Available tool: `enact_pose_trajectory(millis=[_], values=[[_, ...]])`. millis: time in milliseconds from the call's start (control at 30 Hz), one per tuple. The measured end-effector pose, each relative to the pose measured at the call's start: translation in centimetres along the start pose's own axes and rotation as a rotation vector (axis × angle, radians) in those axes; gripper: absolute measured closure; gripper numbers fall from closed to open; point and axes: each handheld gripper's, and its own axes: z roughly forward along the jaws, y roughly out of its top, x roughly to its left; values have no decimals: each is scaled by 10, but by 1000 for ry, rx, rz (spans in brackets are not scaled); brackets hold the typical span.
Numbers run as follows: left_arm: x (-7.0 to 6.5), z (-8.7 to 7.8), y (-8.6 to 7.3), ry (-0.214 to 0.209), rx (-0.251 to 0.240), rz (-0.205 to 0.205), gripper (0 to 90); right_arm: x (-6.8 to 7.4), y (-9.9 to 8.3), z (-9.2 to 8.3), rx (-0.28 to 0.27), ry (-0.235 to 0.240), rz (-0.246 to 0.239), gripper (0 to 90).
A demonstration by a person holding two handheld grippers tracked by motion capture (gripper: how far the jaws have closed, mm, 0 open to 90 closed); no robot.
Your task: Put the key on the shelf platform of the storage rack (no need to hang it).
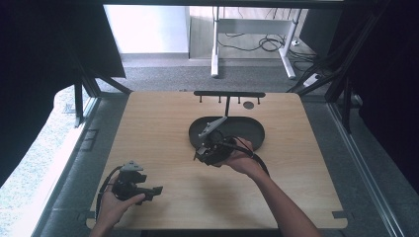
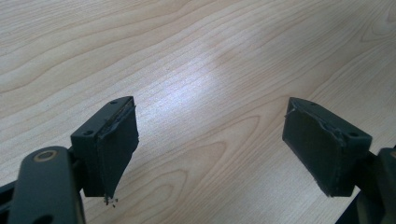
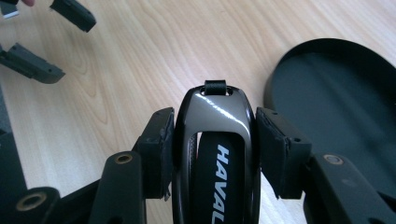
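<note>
Soft daylight glares off the wooden table [image 2: 205,88]; dark, dim surroundings.

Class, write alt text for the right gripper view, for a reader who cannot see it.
The right tool is shut on a glossy black key fob marked HAVAL, held above a pale wooden table. A black oval tray lies to the right, and the open left tool is at upper left.
</note>
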Motion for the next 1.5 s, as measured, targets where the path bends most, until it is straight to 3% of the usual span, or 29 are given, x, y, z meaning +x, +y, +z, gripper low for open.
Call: enact_pose_trajectory(millis=[800,1200,1500], values=[[-1,1,0,0,3,0,185,-38,-4,-13,-1,-63,49,496],[0,2,0,2,6,-1,185,-66,-7,-16,8,-104,107,496],[0,1,0,3,3,-3,185,-92,-8,-3,21,-132,147,496]])
